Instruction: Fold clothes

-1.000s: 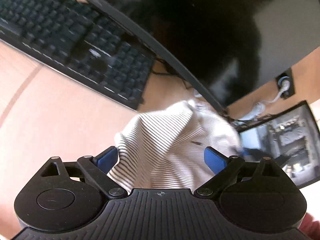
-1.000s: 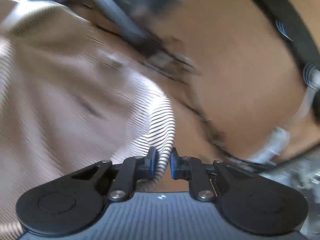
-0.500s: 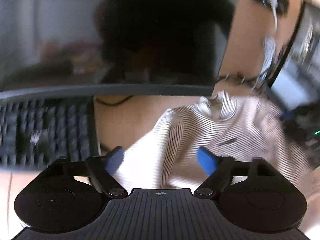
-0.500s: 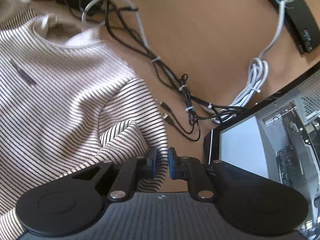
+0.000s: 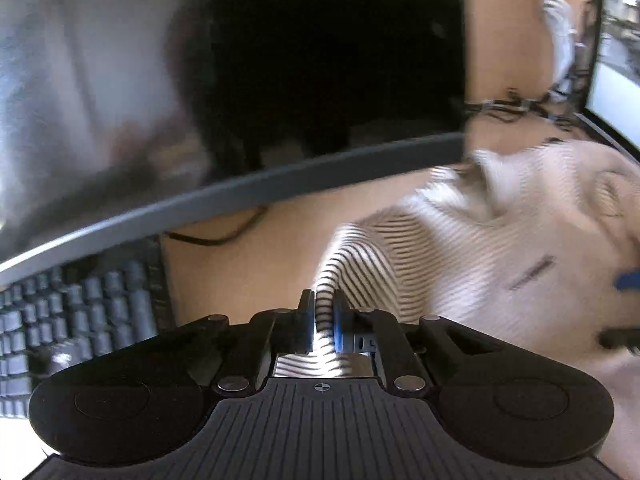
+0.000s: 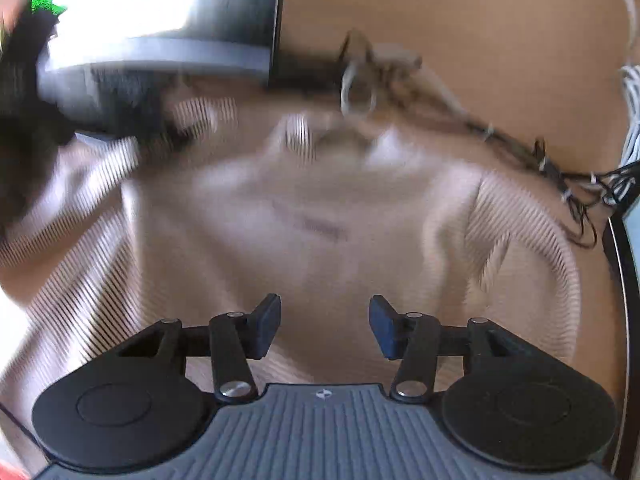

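So my left tool [image 5: 324, 320] is pinched tight on a fold of the striped shirt [image 5: 500, 248], right at what looks like a sleeve or side edge, and you can see the stripes running straight between the pads. My right tool [image 6: 324, 326] is spread wide with nothing in it, hovering just above the shirt's chest area. The shirt itself is spread out on the wooden surface [image 5: 248, 264], collar end toward the monitor [image 5: 280, 80], keyboard [image 5: 80, 320] off to my left.

What could go wrong: the shirt's collar sits right by that cable tangle [image 6: 520, 148] in the right view, so if I drag or flip the fabric that way it could snag the wires and pull them along. With only one tool holding, a hard tug could also just slide the whole shirt toward the keyboard instead of making a fold. And my pinch is on a thin bit of fabric, so it might slip out mid-swing.

Writing: there's a small dark mark on the chest [image 6: 320, 228], probably a logo or line of text, but both views are motion-blurred and I can't read it. Nothing legible on the keyboard or monitor either.
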Tool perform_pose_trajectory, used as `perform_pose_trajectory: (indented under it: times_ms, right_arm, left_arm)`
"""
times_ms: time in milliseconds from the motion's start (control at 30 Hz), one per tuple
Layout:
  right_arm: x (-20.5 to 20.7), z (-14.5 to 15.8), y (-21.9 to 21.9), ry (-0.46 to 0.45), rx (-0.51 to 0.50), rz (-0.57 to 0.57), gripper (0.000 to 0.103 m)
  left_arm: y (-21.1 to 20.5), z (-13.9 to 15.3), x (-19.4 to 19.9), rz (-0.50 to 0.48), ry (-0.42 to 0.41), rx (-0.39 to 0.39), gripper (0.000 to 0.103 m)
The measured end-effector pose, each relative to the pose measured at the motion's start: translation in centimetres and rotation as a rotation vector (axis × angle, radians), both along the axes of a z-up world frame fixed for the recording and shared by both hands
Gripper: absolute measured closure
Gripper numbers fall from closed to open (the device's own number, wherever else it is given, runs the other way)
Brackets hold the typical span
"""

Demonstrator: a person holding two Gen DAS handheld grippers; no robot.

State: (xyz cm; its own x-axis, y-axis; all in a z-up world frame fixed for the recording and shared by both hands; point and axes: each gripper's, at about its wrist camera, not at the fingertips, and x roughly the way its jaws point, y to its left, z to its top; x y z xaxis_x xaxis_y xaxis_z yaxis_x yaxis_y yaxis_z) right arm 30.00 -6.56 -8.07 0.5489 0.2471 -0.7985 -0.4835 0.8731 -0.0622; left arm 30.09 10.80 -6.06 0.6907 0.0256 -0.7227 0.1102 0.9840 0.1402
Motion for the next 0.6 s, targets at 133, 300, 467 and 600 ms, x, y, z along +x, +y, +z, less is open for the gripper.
perform_pose_trajectory:
  times_ms: [133,300,467,600]
  right_arm:
    - [-0.3,-0.3,-2.1,0.044,0.026,-0.074,0.049]
    - [-1.1,-0.2,-2.9,0.041,0.013,-0.106,0.047]
    - [-2.8,0.5,-4.3,0.020,-0.049,-0.139,0.047]
    - [-4.2,1.1,-5.6,0.029,-0.046,-0.195,0.047]
  left_arm:
    - [1.1,-0.4,0.2,0.026,-0.005,0.013,0.092]
    - [1.9,-0.1,-0.3,0.053,0.017,-0.051,0.082]
    - [2.7,2.9,-3.6,0.007,0.002,-0.208,0.067]
    - [2.3,4.0,-7.0,-0.086,0.034,-0.397,0.049]
